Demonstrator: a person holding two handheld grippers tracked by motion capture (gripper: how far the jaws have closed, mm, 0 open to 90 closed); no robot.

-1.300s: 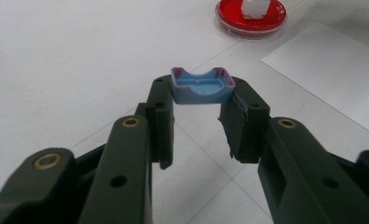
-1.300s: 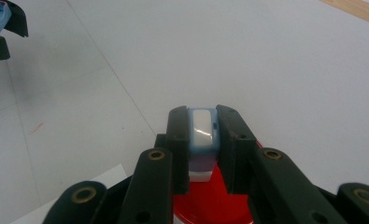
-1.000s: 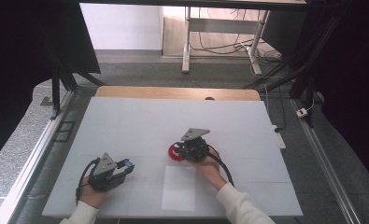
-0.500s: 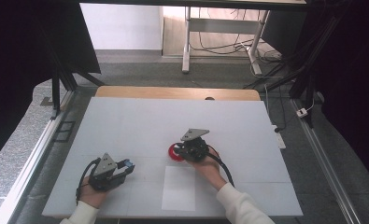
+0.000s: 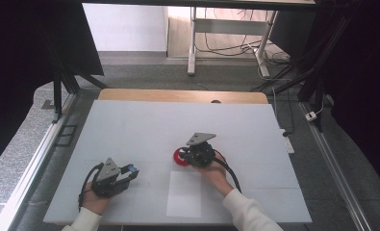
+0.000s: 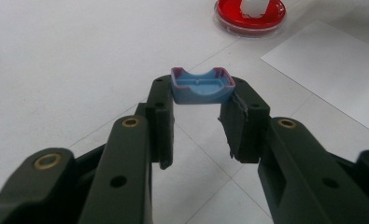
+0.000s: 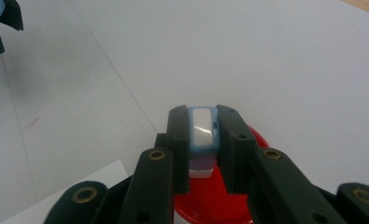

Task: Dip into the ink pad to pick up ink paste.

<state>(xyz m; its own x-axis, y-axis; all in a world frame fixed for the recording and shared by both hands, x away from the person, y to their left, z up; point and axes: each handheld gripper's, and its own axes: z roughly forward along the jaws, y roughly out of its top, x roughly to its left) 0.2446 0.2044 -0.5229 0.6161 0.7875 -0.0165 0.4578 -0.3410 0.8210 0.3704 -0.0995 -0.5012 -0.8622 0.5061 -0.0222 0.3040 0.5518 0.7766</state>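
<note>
A: Status on the bench (image 5: pixel 130 120)?

B: Largest first: red dish (image 5: pixel 181 158) sits near the bench centre, flat, shallow, with a clear rim. It looks like light rigid plastic and is probably slick on this surface, so expect it to skate if nudged. Just beside it lies a white sheet (image 5: pixel 185 192).

A: And the small parts?

B: Right gripper (image 7: pixel 203 135) is clamped on a pale blue block (image 7: pixel 202 133) with a white face, held directly over the dish. The pads bear on its two flat sides. It looks hard and light. Grip is square, so slip risk is low.

A: Left side?

B: Left gripper (image 6: pixel 198 100) pinches a blue tray-shaped cap (image 6: pixel 202 86) by its end walls at the very fingertips, well apart from the dish and off the bench. It's a thin-walled shell with a purple-edged rim and a hollow side. My read: it flexes if squeezed hard and could pop out, since the bite is shallow.

A: Better hold?

B: Keep to the short end walls, seat it deeper, use modest force. Avoid the notched long edges.
</note>
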